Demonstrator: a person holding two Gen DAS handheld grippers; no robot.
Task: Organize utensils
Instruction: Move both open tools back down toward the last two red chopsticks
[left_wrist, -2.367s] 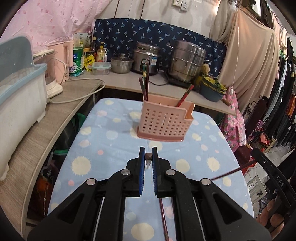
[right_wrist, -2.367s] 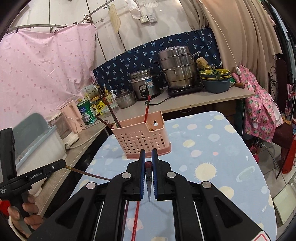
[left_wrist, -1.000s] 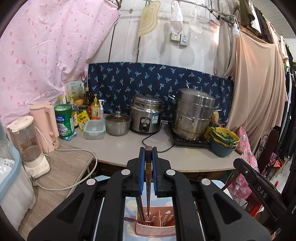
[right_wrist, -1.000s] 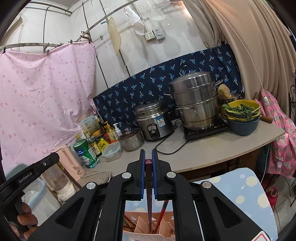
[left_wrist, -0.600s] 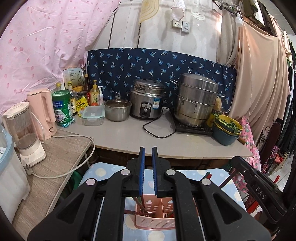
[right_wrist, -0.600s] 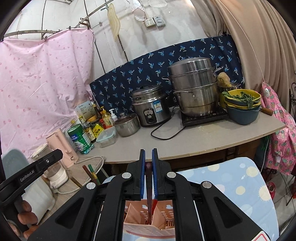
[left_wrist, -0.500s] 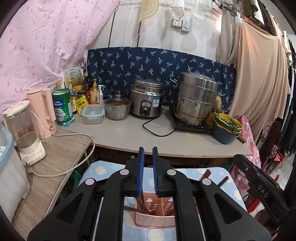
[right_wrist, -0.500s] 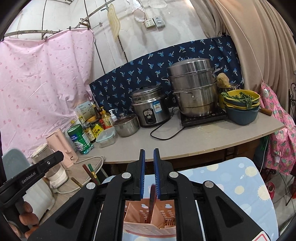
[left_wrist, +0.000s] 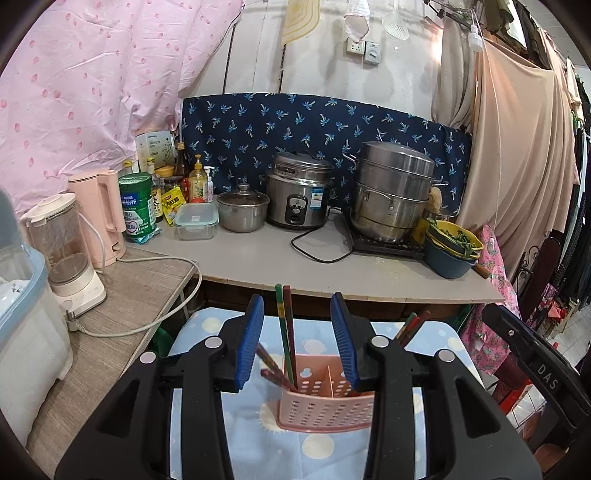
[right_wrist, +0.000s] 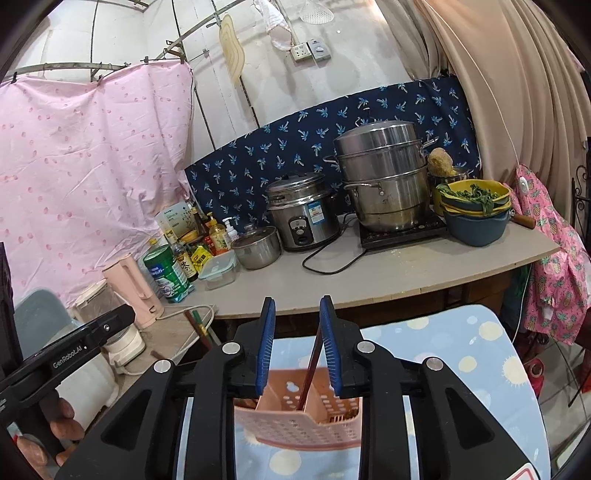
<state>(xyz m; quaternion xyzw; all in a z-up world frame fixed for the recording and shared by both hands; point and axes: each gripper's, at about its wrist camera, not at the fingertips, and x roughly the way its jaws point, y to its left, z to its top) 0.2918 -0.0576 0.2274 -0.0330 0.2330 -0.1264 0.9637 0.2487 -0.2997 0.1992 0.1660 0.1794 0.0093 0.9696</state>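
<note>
A pink perforated utensil basket (left_wrist: 325, 402) stands on the blue dotted tablecloth (left_wrist: 258, 443). My left gripper (left_wrist: 297, 339) hangs just above it with its jaws opening. A green and a red chopstick (left_wrist: 285, 332) stand upright in the basket's left compartment between the blue pads, which do not press on them. More chopsticks (left_wrist: 412, 328) lean out of the right side. In the right wrist view my right gripper (right_wrist: 297, 343) is opening over the basket (right_wrist: 303, 417). A dark red chopstick (right_wrist: 312, 365) stands in the basket and leans close beside the right pad.
Behind the table runs a grey counter (left_wrist: 351, 273) with a rice cooker (left_wrist: 299, 199), a steamer pot (left_wrist: 391, 192) and stacked bowls (left_wrist: 450, 247). A side shelf at the left holds a blender (left_wrist: 66, 251), a kettle and a white bin (left_wrist: 26, 332). Clothes hang at the right.
Both grippers were shut on a chopstick a second ago; both have let go, their jaws have spread, and the chopsticks now stand in the basket. Both hands sank a little.
</note>
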